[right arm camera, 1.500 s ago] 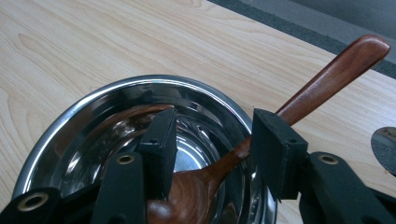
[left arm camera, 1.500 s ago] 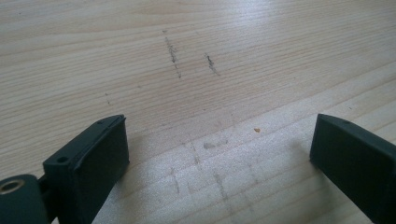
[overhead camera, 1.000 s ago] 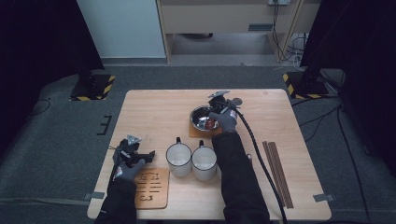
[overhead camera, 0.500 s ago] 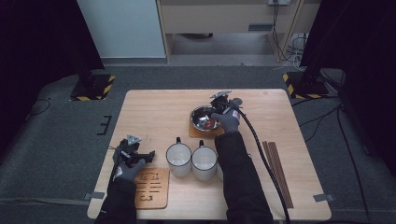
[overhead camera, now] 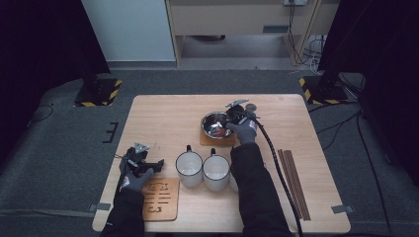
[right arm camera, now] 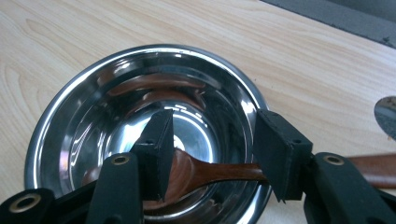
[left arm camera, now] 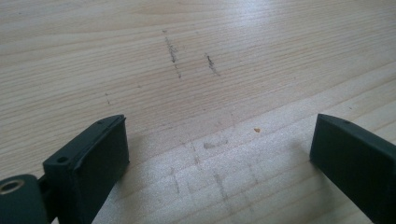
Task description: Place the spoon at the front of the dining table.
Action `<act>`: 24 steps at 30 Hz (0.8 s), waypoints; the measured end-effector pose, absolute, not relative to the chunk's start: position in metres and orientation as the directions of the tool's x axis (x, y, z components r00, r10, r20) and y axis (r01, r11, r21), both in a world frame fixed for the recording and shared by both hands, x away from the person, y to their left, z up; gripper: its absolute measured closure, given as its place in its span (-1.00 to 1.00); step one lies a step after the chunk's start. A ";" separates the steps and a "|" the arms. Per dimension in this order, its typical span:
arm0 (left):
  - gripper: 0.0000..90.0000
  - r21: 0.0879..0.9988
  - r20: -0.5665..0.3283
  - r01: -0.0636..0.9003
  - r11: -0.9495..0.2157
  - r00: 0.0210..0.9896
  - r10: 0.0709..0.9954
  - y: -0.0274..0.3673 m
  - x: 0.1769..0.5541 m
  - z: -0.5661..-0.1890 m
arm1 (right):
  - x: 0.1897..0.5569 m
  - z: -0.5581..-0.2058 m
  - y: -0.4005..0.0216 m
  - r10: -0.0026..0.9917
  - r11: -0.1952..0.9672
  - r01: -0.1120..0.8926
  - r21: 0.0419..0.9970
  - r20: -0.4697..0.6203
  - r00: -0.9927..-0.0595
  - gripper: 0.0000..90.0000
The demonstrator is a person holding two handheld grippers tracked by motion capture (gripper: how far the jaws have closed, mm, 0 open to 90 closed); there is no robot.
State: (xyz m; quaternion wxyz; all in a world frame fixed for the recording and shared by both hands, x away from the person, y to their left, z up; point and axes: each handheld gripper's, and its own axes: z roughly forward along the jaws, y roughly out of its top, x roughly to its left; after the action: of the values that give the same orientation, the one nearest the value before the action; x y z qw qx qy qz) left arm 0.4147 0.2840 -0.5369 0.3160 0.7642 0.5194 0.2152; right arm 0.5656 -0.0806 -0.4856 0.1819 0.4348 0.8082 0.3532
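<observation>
Right tongs (right arm camera: 210,149) spread over wooden spoon (right arm camera: 205,173) in steel bowl (right arm camera: 84,116), mid-table. Left tongs (left arm camera: 219,154) spread, near table's (overhead camera: 163,118) left edge.

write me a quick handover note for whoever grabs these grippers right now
Right gripper: jaws open, either side of the brown wooden spoon, not closed on it. The spoon's head lies in the shiny round steel bowl, its handle out over the rim.
Left gripper: open, holding nothing, low over bare light wooden table at the near left.
The bowl sits on a square wooden coaster; two white enamel mugs stand nearer the person.
Done: spoon is in the bowl. Left: probably back the right gripper away.
</observation>
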 end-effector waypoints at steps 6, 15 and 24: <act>-0.93 0.707 0.001 0.658 -0.261 0.368 0.930 0.284 0.415 -0.537 | 0.557 -0.487 -0.084 0.832 0.363 0.578 0.731 0.026 -0.555 0.08; -0.93 0.707 0.001 0.658 -0.261 0.368 0.930 0.284 0.415 -0.537 | 0.548 -0.488 -0.084 0.834 0.357 0.585 0.728 0.034 -0.551 0.08; -0.93 0.707 0.001 0.658 -0.260 0.367 0.930 0.284 0.415 -0.537 | 0.543 -0.486 -0.087 0.840 0.340 0.591 0.732 0.046 -0.541 0.08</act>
State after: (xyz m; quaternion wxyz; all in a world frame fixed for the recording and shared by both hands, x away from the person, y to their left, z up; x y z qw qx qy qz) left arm 0.4147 0.2839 -0.5369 0.3161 0.7640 0.5195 0.2154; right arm 0.5431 -0.0867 -0.4861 0.1730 0.4470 0.8002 0.3606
